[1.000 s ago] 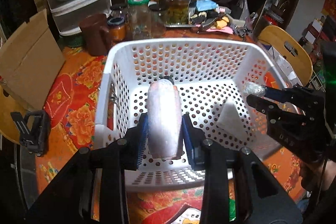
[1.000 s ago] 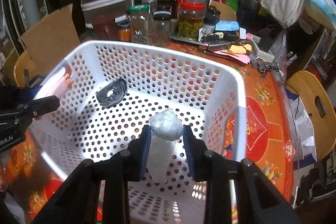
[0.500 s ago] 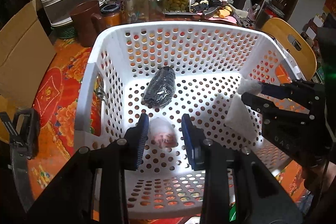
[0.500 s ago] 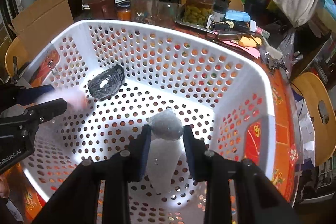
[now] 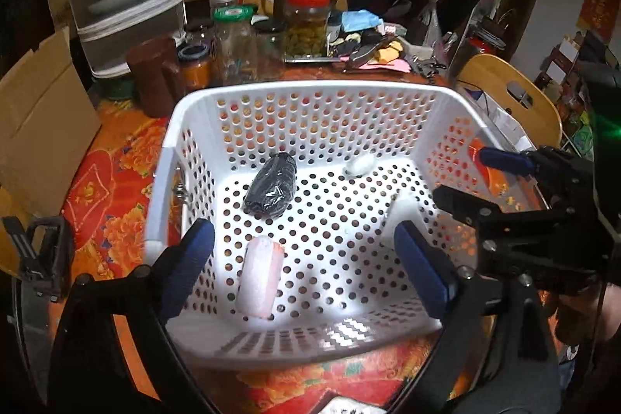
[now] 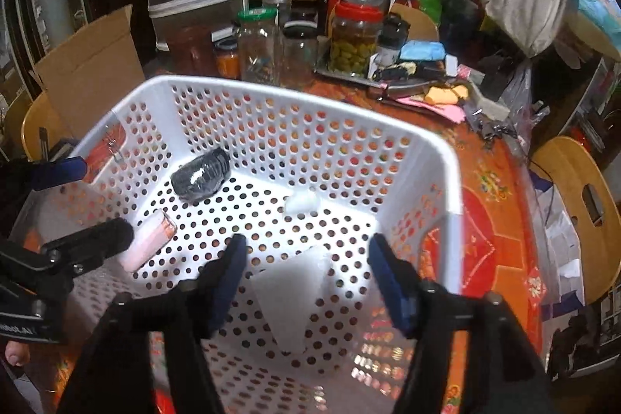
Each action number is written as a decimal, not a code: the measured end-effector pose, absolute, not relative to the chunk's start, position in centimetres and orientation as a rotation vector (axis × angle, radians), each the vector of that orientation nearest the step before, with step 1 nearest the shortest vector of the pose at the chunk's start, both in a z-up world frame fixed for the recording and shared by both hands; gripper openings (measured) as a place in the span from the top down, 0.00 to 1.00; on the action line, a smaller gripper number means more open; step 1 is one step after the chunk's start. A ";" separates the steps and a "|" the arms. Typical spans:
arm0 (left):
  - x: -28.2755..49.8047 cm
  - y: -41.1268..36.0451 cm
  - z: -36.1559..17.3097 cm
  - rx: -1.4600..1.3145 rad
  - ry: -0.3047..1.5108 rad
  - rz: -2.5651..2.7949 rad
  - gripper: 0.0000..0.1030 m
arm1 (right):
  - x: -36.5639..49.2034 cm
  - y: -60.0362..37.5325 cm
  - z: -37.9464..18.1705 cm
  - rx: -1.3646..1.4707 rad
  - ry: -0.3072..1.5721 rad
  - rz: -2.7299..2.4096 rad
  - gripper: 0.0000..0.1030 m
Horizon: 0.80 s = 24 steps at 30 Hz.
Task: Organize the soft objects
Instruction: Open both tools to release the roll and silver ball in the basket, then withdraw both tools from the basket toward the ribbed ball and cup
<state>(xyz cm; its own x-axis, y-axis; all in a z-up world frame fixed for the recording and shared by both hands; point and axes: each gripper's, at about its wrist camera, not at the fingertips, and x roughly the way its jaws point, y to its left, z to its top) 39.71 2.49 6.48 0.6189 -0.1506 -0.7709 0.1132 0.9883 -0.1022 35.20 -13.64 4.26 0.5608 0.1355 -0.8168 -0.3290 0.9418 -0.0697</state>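
Pink roll (image 5: 259, 276) flat in basket (image 5: 295, 92), long axis toward far wall; both grippers' jaws wide, empty.

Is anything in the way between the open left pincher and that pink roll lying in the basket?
Nothing visible is. The left gripper hangs open right over the pink roll, which lies on the floor of the white basket. The black bundle lies farther back and the right gripper is off to the side.
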 end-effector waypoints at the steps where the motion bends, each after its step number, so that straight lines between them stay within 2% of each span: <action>1: 39.1 2.5 7.0 -0.036 0.880 -0.148 0.08 | 34.7 -14.0 4.7 -0.223 0.927 0.279 0.19; 3: 37.9 2.8 7.7 -0.033 0.868 -0.128 0.07 | 33.6 -14.8 5.6 -0.207 0.906 0.281 0.10; 7: 34.5 3.4 9.3 -0.043 0.832 -0.115 0.07 | 31.1 -16.6 6.6 -0.155 0.869 0.278 0.02; 15: 25.4 3.8 11.2 0.002 0.768 -0.117 0.06 | 23.6 -19.0 7.6 -0.131 0.782 0.273 0.00; 24: 16.0 3.6 8.7 -0.003 0.760 -0.141 0.04 | 13.8 -18.9 7.7 -0.153 0.702 0.326 0.00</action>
<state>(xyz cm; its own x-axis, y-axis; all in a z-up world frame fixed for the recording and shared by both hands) 15.97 3.62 8.68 0.7158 -0.1283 -0.6864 0.1259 0.9906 -0.0539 13.80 -18.90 7.65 0.7157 0.2420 -0.6551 -0.3441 0.9385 -0.0293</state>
